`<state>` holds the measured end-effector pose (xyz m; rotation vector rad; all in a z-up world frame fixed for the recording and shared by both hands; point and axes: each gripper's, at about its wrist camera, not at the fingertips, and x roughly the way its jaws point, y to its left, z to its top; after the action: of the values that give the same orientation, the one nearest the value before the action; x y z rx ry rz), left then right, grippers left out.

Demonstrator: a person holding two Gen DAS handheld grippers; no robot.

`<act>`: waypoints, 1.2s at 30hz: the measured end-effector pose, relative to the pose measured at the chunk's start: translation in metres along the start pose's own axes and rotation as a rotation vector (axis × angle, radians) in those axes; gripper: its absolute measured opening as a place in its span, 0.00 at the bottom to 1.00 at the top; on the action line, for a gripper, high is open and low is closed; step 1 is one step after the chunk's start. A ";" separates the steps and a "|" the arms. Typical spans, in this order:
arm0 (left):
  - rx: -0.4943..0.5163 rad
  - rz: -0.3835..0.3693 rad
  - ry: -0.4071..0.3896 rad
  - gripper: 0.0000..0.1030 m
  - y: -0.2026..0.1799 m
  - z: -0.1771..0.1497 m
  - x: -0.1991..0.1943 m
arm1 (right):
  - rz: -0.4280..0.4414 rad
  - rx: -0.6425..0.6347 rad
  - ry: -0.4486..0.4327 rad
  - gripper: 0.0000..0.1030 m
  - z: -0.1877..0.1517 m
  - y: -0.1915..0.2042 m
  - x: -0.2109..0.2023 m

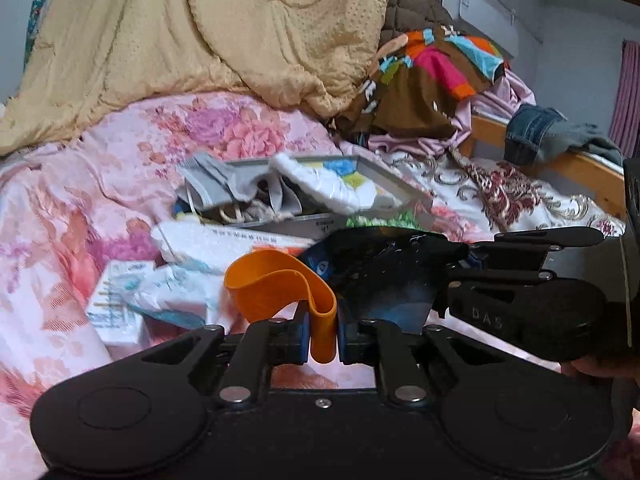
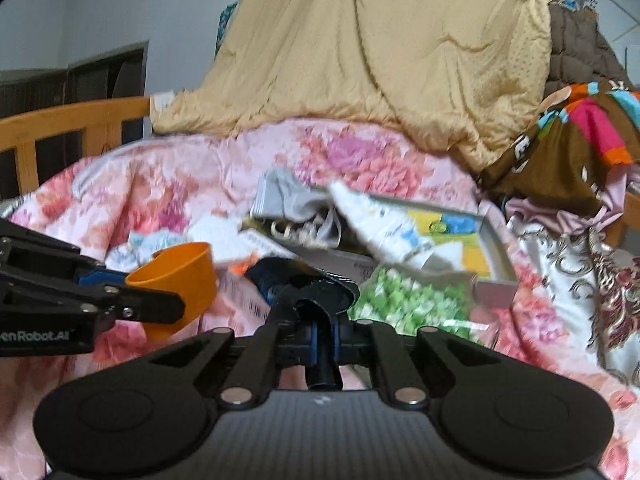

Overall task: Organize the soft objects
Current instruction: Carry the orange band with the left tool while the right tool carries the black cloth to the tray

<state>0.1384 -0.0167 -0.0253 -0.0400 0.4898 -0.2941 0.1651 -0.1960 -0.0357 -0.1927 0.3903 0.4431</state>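
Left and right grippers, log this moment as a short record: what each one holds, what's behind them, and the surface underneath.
left gripper: shut on orange band
right gripper: shut on dark cloth item
behind grippers: grey box holding grey sock and white cloth
surface: pink floral bedspread
backdrop: tan quilt

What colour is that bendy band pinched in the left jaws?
Plain orange band, clearest in the left wrist view.

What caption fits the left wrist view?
Left tool shut on an orange band, right tool on dark cloth, above floral bedding.
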 end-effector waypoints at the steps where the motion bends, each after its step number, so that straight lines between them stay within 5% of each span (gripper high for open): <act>1: 0.002 0.003 -0.008 0.13 -0.001 0.003 -0.003 | -0.002 0.004 -0.010 0.07 0.003 -0.002 -0.002; 11: 0.005 -0.017 -0.052 0.13 -0.012 0.040 0.012 | -0.042 0.029 -0.097 0.07 0.030 -0.037 0.003; 24: 0.081 -0.071 -0.143 0.13 -0.038 0.123 0.123 | -0.134 0.180 -0.140 0.07 0.054 -0.145 0.079; 36: 0.083 -0.093 -0.038 0.13 -0.051 0.138 0.225 | -0.150 0.252 -0.053 0.08 0.033 -0.181 0.129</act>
<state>0.3786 -0.1348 -0.0006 0.0123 0.4384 -0.4040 0.3648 -0.2990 -0.0404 0.0349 0.3731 0.2476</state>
